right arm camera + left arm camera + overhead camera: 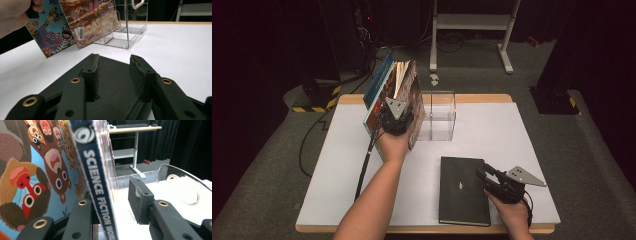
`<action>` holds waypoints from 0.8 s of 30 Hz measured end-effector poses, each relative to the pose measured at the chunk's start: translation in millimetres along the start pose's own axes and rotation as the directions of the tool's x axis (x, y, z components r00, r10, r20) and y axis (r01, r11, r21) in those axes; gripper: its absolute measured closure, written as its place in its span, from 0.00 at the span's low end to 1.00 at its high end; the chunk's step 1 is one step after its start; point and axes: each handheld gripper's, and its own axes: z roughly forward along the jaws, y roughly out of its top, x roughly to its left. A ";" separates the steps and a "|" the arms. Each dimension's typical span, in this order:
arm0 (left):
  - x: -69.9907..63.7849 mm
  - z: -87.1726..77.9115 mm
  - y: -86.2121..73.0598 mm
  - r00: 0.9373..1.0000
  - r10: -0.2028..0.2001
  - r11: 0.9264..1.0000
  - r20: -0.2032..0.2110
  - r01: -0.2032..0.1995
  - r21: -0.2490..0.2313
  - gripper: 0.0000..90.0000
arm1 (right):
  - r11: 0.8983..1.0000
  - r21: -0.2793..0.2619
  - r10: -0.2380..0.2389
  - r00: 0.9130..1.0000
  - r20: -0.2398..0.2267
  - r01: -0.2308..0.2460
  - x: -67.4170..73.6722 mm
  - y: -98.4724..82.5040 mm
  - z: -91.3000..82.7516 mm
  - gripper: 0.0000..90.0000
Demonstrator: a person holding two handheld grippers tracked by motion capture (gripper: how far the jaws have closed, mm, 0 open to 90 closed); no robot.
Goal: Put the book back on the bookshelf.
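Dark curtains and grey carpet surrounded a white-topped table [512,130] with a wooden edge; a pale desk frame stood on the floor beyond it. Near the table's far edge stood a clear acrylic holder [439,116], upright and divided into compartments. Just to its left, a small stack of books [398,95] stood on edge and leaned, close against the holder's left wall; whether they touched it could not be told. The left gripper [396,119] was at the near side of these books, the hand behind it. In the left gripper view a blue spine lettered SCIENCE FICTION [98,187] lay between the jaws beside a cartoon animal cover [37,175]; the left pad sat close against the books, while the right pad [140,200] stood clearly apart from them with bare table showing in the gap, so the grip was released rather than clamped. A black notebook [463,189] lay flat at the near right of the table, closed, well apart from the holder. The right gripper [484,176] rested at the notebook's right edge, its jaws reaching over the cover. In the right gripper view both pads [93,75] stood apart above the black cover with nothing pinched between them; the grip was slack
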 end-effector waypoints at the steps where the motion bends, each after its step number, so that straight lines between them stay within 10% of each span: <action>1: -0.3 -0.6 -0.1 1.000 0.001 1.000 0.001 -0.001 0.002 0.72 | 1.000 0.000 -0.001 1.000 0.000 0.001 0.1 0.0 0.0 0.66; 24: -1.4 -18.3 -2.8 1.000 0.005 0.999 0.021 -0.006 0.047 0.62 | 1.000 0.011 -0.004 1.000 -0.002 0.004 1.9 -1.9 1.6 0.66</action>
